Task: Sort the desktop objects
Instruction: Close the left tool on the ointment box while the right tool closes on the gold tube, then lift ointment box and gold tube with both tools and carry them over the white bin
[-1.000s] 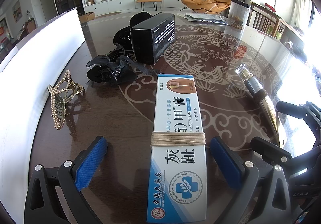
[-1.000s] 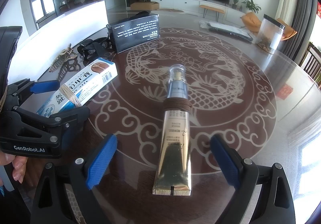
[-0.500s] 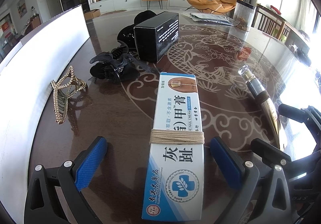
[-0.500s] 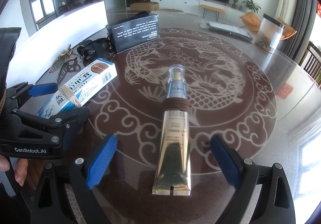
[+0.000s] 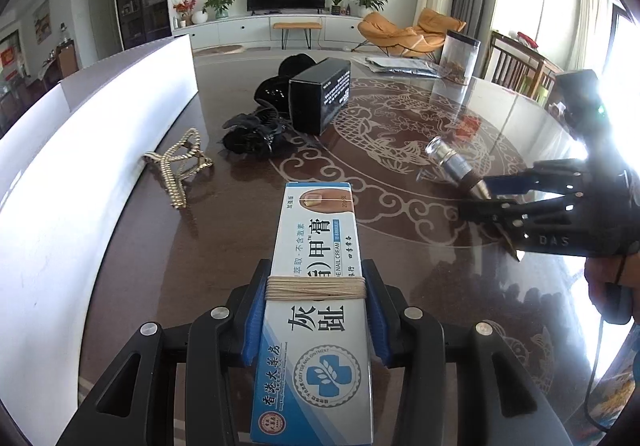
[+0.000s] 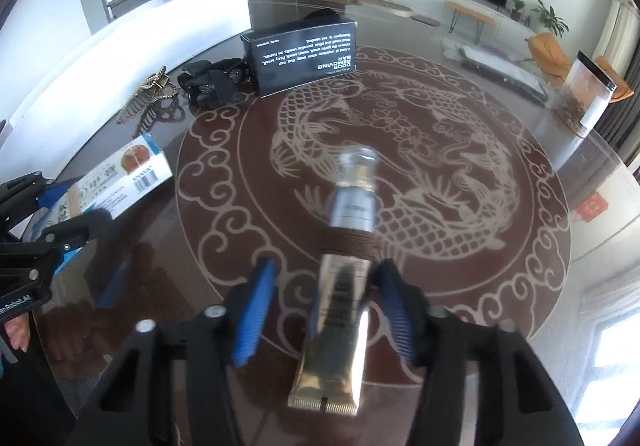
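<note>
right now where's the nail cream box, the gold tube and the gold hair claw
nail cream box (image 5: pixel 316 310): left wrist view, on its top face
gold tube (image 6: pixel 340 310): right wrist view, on its body
gold hair claw (image 5: pixel 178 166): left wrist view, on its teeth

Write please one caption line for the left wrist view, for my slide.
Left gripper closing on a blue-and-white cream box above the dark table; gold hair clip at left.

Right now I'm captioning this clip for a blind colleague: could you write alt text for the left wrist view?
The left gripper is closing its blue pads on a blue-and-white nail cream box bound with twine, over a dark table with a pale fish pattern. Beyond lie a gold hair claw, black hair clips and a black box; at right, the right gripper holds a metallic tube.
</note>
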Demonstrator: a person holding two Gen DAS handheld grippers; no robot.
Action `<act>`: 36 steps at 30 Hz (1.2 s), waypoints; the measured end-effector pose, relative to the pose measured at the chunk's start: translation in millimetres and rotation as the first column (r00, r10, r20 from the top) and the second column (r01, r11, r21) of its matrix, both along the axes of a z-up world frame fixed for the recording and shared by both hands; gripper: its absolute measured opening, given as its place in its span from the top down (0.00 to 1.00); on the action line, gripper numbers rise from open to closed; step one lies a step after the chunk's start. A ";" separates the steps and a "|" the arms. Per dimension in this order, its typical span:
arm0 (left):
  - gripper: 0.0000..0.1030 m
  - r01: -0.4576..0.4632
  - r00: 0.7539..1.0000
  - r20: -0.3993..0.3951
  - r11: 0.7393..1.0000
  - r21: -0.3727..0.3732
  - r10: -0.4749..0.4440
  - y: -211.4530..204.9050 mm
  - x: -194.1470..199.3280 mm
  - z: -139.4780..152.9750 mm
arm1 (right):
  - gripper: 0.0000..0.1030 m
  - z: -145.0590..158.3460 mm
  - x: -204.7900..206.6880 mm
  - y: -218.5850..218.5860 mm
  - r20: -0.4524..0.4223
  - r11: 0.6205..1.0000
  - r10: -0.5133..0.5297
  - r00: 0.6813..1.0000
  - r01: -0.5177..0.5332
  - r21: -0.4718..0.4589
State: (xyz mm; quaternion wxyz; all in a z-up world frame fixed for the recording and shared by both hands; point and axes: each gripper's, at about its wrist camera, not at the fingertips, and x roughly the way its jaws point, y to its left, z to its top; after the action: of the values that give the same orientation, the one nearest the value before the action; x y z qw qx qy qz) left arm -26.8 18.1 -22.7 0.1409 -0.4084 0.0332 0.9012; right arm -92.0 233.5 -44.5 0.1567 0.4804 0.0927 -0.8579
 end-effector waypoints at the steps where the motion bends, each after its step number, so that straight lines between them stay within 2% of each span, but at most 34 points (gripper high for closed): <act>1: 0.58 -0.011 1.000 -0.009 1.000 0.020 0.012 -5.5 3.4 4.5 | 0.74 0.4 -1.8 -1.5 -0.002 1.000 -0.003 1.000 0.003 0.010; 3: 0.58 -0.026 0.999 -0.032 0.998 0.052 0.028 -14.5 10.0 15.0 | 0.74 -0.1 -4.5 -2.7 0.001 1.000 -0.018 1.000 0.018 -0.004; 7: 0.58 -0.031 0.995 -0.091 0.997 0.068 0.037 -25.1 24.8 38.2 | 0.74 9.0 1.3 -6.7 -0.010 0.999 -0.038 0.999 0.037 -0.038; 12: 0.58 -0.060 0.986 -0.146 0.988 0.143 0.081 -46.2 31.5 71.1 | 0.74 48.6 10.1 -31.0 -0.078 0.998 0.017 0.997 -0.022 -0.057; 16: 0.58 -0.108 0.975 -0.166 0.969 0.224 0.148 -80.9 27.3 100.1 | 0.74 90.4 0.5 -69.6 -0.142 0.991 0.094 0.985 -0.107 -0.083; 19: 0.58 -0.179 0.956 -0.184 0.949 0.258 0.230 -119.6 18.9 120.1 | 0.74 121.7 -13.9 -111.1 -0.194 0.977 0.160 0.968 -0.183 -0.110; 23: 0.58 -0.304 0.910 -0.192 0.906 0.295 0.368 -187.5 1.1 137.6 | 0.74 155.5 -38.7 -178.6 -0.246 0.945 0.239 0.939 -0.284 -0.165; 26: 0.58 -0.397 0.878 -0.159 0.873 0.284 0.451 -238.4 -16.6 133.6 | 0.74 172.3 -56.3 -232.8 -0.262 0.910 0.287 0.921 -0.347 -0.225; 29: 0.58 -0.476 0.847 -0.112 0.834 0.278 0.520 -283.3 -29.1 120.1 | 0.74 171.7 -72.0 -292.2 -0.256 0.880 0.338 0.905 -0.401 -0.255; 32: 0.58 -0.541 0.816 -0.066 0.798 0.264 0.575 -317.7 -37.5 99.3 | 0.74 150.3 -87.3 -348.9 -0.219 0.875 0.382 0.898 -0.428 -0.227; 33: 0.58 -0.562 0.809 -0.014 0.782 0.270 0.587 -328.7 -42.3 90.5 | 0.74 140.0 -92.4 -365.6 -0.200 0.878 0.395 0.897 -0.432 -0.206; 35: 0.58 -0.563 0.814 0.080 0.748 0.351 0.575 -346.7 -49.7 73.7 | 0.74 117.2 -102.5 -395.1 -0.162 0.885 0.421 0.892 -0.443 -0.140; 36: 0.58 -0.569 0.814 0.118 0.741 0.356 0.569 -349.6 -53.4 67.0 | 0.74 105.2 -106.8 -405.0 -0.148 0.889 0.429 0.891 -0.445 -0.104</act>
State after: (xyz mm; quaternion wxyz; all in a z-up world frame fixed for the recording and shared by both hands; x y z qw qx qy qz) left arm -80.2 -331.5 44.2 -0.0654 -0.3649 -0.2658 0.8899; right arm -198.7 -171.5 60.7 0.3723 0.3826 0.1495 -0.8323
